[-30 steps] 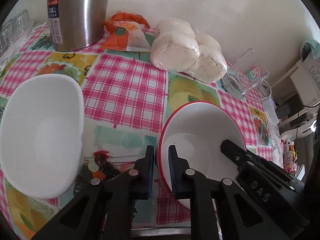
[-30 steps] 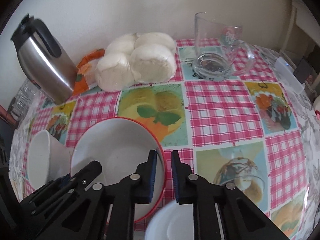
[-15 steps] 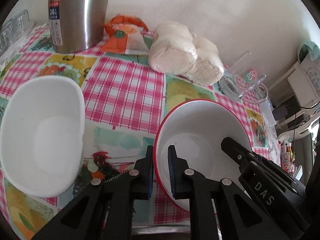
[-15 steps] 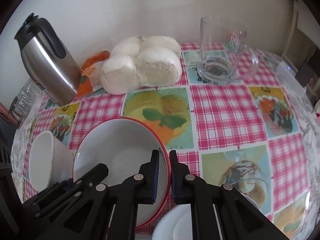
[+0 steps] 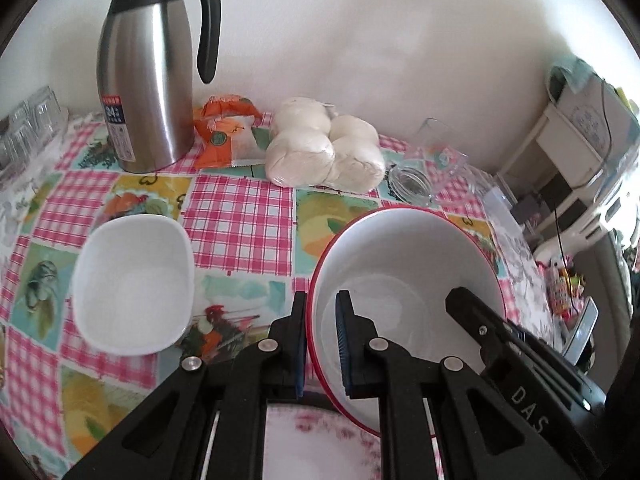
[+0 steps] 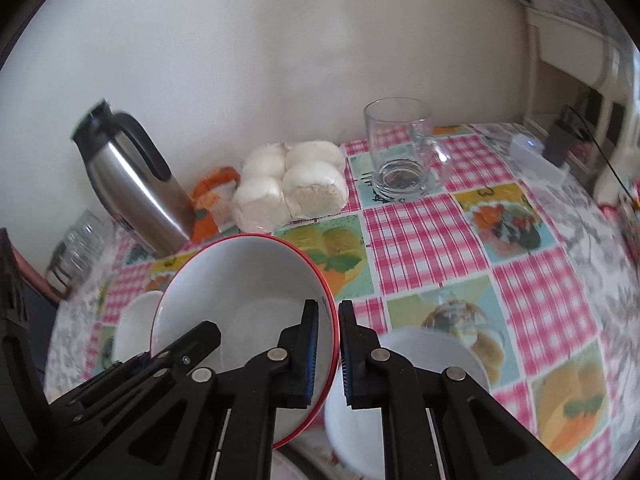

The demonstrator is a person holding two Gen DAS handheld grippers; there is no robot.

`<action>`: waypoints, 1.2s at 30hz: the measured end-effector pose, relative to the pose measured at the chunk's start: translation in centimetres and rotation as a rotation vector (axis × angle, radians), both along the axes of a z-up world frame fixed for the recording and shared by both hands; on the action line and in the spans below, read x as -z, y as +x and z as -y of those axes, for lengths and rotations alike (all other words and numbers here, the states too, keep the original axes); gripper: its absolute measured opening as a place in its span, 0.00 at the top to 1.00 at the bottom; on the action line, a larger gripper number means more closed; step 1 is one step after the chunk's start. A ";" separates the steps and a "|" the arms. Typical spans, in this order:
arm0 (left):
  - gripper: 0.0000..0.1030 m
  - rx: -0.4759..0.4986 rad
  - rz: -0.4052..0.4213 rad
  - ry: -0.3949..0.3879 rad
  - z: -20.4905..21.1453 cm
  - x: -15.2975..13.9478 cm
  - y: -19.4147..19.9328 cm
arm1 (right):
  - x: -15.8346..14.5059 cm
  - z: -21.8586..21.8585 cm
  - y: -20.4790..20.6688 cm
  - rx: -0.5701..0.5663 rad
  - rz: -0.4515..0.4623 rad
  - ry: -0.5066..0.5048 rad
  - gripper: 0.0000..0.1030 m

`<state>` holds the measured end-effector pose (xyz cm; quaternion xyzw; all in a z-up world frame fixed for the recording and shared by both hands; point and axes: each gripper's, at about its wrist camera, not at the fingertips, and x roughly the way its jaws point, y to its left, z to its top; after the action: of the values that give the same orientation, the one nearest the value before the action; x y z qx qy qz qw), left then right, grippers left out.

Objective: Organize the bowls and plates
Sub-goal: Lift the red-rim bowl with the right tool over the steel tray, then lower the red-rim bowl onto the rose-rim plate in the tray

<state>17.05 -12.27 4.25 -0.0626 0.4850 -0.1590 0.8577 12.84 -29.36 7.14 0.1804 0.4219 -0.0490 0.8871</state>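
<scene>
My left gripper [image 5: 322,340] pinches the near rim of the red-edged bowl [image 5: 404,264], one finger outside, one inside, jaws nearly closed on the wall. My right gripper [image 6: 328,348] clamps the opposite rim the same way. The bowl hangs tilted between them, above the checkered tablecloth [image 5: 240,216]. Under my left fingers lies a flowered plate [image 5: 320,448]; just beside my right fingers sits a white dish [image 6: 432,356]. To the left, apart from it, rests a square white bowl [image 5: 132,284]. Farther back stand a steel jug [image 5: 144,80], an orange packet [image 5: 224,132], wrapped buns [image 5: 324,152] and a glass mug [image 6: 400,148], near the wall.
</scene>
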 end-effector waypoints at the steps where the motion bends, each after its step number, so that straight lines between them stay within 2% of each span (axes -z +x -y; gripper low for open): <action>1: 0.87 0.002 0.002 0.003 -0.2 -0.4 -0.5 | -0.2 -0.1 -0.7 0.009 0.006 0.012 0.89; 9: 0.87 0.017 0.039 0.045 -1.3 -2.7 -4.1 | -1.4 -1.0 -5.4 0.037 0.046 0.076 0.89; 13: 0.87 0.011 0.037 0.042 -2.2 -2.9 -5.6 | -1.5 -1.7 -7.3 0.030 0.051 0.111 0.89; 22: 0.87 -0.009 -0.007 0.027 -4.5 -2.0 -7.5 | -1.3 -3.6 -10.0 0.002 0.041 0.122 0.89; 26: 0.87 -0.011 -0.018 0.035 -5.0 -1.5 -8.0 | -0.5 -3.9 -10.3 -0.008 0.018 0.153 0.89; 32: 0.87 -0.021 -0.093 0.038 -5.7 0.4 -7.9 | 0.5 -4.7 -10.5 -0.020 -0.016 0.149 0.88; 36: 0.87 -0.024 -0.114 0.046 -6.1 0.9 -7.8 | 1.2 -4.9 -10.3 -0.031 -0.040 0.163 0.88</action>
<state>9.28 -6.20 3.30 -0.0577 0.5359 -0.1337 0.8316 2.54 -24.41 5.92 0.2443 0.4450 -0.0046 0.8615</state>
